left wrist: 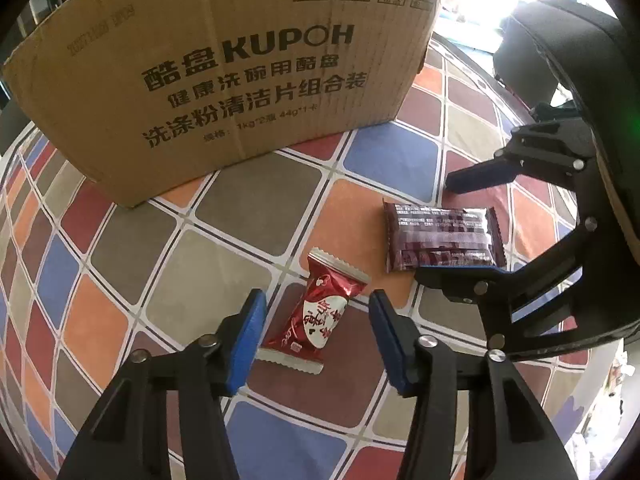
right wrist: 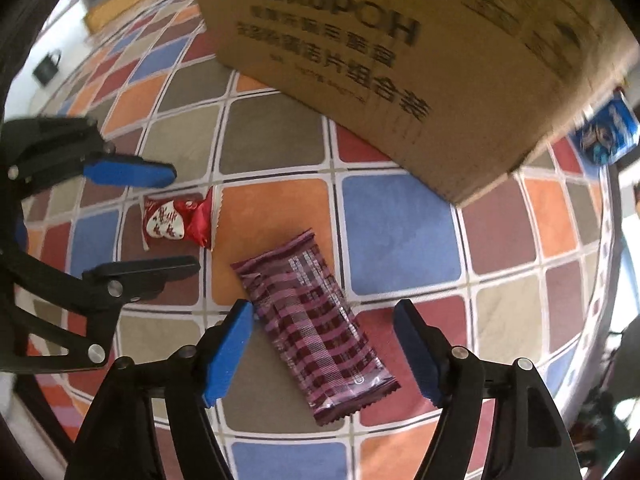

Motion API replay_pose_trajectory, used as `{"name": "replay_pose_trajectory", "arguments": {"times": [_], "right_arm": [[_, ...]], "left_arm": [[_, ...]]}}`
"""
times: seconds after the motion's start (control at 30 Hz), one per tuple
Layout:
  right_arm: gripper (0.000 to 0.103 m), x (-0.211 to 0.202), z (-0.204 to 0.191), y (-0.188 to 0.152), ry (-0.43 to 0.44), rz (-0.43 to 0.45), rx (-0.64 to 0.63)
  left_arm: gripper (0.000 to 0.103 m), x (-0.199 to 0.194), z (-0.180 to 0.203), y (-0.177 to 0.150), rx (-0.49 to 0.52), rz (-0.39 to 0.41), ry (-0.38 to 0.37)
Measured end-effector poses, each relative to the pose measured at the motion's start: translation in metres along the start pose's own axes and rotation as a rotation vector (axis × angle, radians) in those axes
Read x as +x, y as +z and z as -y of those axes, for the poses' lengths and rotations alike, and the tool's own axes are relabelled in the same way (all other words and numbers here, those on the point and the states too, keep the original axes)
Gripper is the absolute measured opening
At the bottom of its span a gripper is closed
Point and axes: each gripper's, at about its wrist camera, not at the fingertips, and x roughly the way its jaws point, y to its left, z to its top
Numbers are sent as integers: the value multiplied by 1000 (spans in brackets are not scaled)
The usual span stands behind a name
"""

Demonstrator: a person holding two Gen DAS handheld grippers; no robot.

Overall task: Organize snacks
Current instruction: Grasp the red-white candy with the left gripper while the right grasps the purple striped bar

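Cardboard box: a tall brown corrugated carton printed with black lettering (left wrist: 224, 80) stands on the table at the far side of both snacks; its top and inside are out of view, so whether it already holds anything cannot be told.
Table: a cloth of orange, blue, grey and maroon squares with white lines (left wrist: 248, 208) carries everything.
Red candy: a small glossy red pillow-wrapped sweet with a white heart and crimped silver ends (left wrist: 318, 316) lies flat on the cloth, near the box but apart from it.
Red candy axis: its long axis runs crimp to crimp, roughly along the left gripper's line of sight, leaning a little to the right toward the far end.
Maroon bar: a longer flat wrapper in maroon and pink plaid foil (right wrist: 316, 336) lies printed-back up just beside the candy, not touching it.
Maroon bar axis: lengthways nearly away from the right gripper, tilted so the far end points up-left toward the candy.
Left gripper (left wrist: 318, 330): jaws part-open, straddling the candy's width; the blue pads stand clear of the wrapper, holding nothing.
Right gripper (right wrist: 324, 350): jaws wide, either side of the bar, nothing held.
Progress: judged early; both visible snacks remain loose on the table, each lined up for a pinch across its narrow side.
Left to do: close, lift, and probably carry them to the box.
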Motion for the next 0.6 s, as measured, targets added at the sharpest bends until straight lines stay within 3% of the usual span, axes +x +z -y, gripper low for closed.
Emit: {"name": "replay_pose_trajectory", "arguments": {"times": [0.07, 0.13, 0.17, 0.27, 0.6], "right_arm": [[71, 0, 5, -3, -5, 17, 12], [63, -2, 4, -6, -9, 39, 31], [52, -4, 2, -7, -10, 49, 35], [45, -7, -1, -11, -18, 56, 74], [39, -18, -7, -21, -51, 110, 230]], "left_arm": [[42, 2, -1, -1, 3, -6, -6], [37, 6, -1, -2, 2, -8, -2], [35, 6, -1, -3, -1, -5, 2], [23, 3, -4, -6, -15, 0, -10], [22, -20, -14, -17, -72, 36, -16]]}}
